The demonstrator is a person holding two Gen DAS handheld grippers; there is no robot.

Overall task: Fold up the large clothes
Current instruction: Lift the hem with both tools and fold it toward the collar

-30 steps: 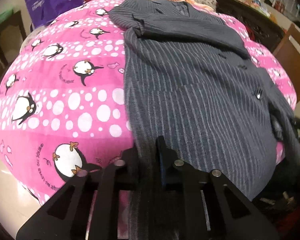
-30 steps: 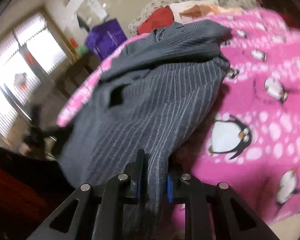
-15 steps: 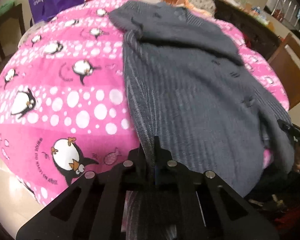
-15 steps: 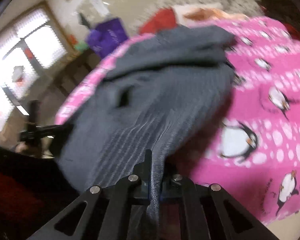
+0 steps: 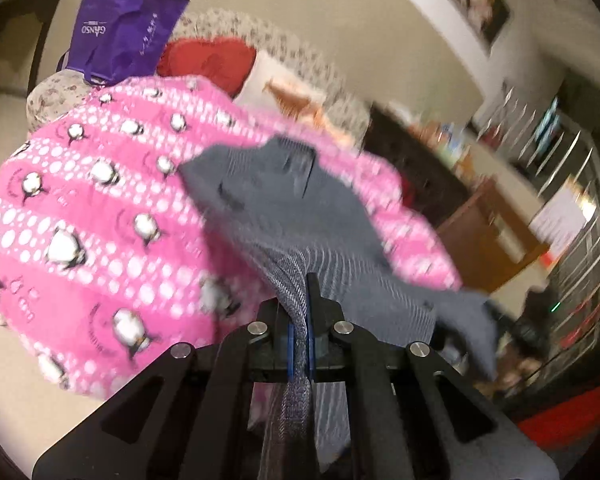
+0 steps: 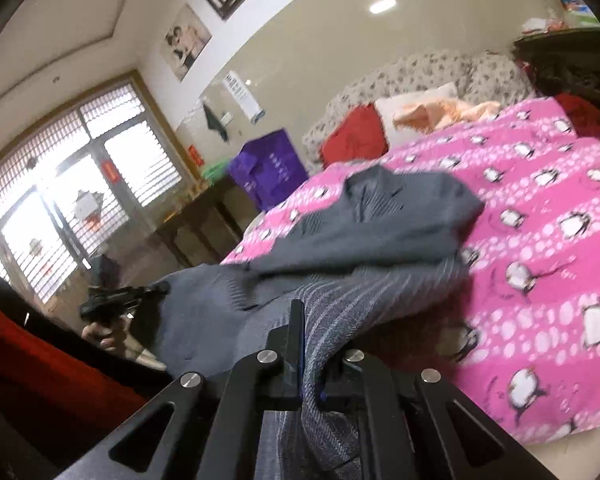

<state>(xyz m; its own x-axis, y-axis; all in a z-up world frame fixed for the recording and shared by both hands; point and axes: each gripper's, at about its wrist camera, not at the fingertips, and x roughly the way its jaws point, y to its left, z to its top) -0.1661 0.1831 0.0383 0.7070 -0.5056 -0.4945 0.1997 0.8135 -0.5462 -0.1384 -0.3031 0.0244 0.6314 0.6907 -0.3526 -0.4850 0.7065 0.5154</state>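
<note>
Left to right across the bed. Purple bag [image 5: 120,28] at far left by the headboard, red cushion [image 5: 208,62] beside it. Pink penguin blanket [image 5: 80,220] spread over the bed.

Grey striped jacket [image 5: 276,200] lying on the blanket, collar end toward the pillows, hem end raised off the bed toward both cameras. Long axis from hem up to collar, straight ahead of both sets of fingers.

Left gripper [image 5: 299,320]: clenched on a bunched fold of the hem, cloth pinched between blue pads and trailing below. Motion blur throughout this view.

Right gripper [image 6: 310,354]: clamped on the other hem corner, striped cloth draped over one finger. Left hand [image 6: 104,328] and its tool seen at the left of the right wrist view, level with the same edge.

Hem stretched between the two grips; neither hand clearly nearer the collar. Likely next: hem carried forward over the body toward the collar. Risk judged: uneven travel skewing the fold.
</note>
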